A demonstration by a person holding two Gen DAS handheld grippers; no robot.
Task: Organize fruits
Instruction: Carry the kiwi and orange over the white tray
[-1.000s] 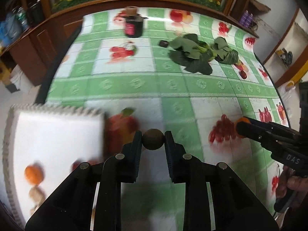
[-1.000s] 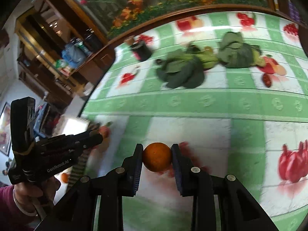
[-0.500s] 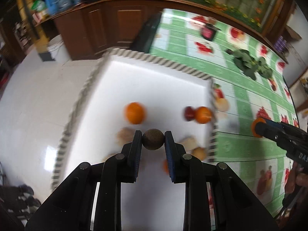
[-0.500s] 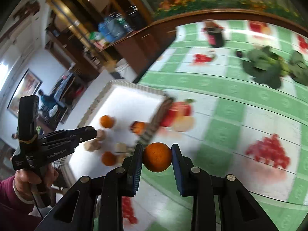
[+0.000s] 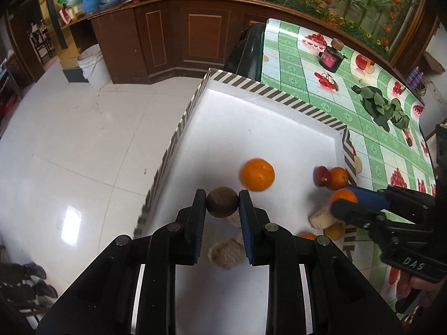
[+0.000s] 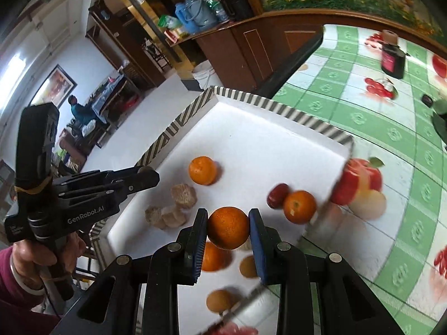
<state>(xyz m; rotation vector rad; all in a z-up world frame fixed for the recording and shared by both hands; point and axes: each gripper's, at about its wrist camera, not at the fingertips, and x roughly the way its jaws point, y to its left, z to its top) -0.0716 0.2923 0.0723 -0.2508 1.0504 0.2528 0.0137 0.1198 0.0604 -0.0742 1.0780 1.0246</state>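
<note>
Now left tool (image 5: 222,206) pinching brown fruit (image 5: 222,205), right tool (image 6: 228,231) clamping orange (image 6: 228,231), above tray (image 5: 279,95).

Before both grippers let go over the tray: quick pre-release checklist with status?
1. Left gripper clamped on brown round fruit: ok.
2. Right gripper clamped on orange: ok.
3. Both over the white tray: ok.
4. Bare tray floor under the left load: not ok, tan chunks lie just below.
5. Height above the tray floor: cannot tell.
6. Grippers apart from each other: ok.
</note>
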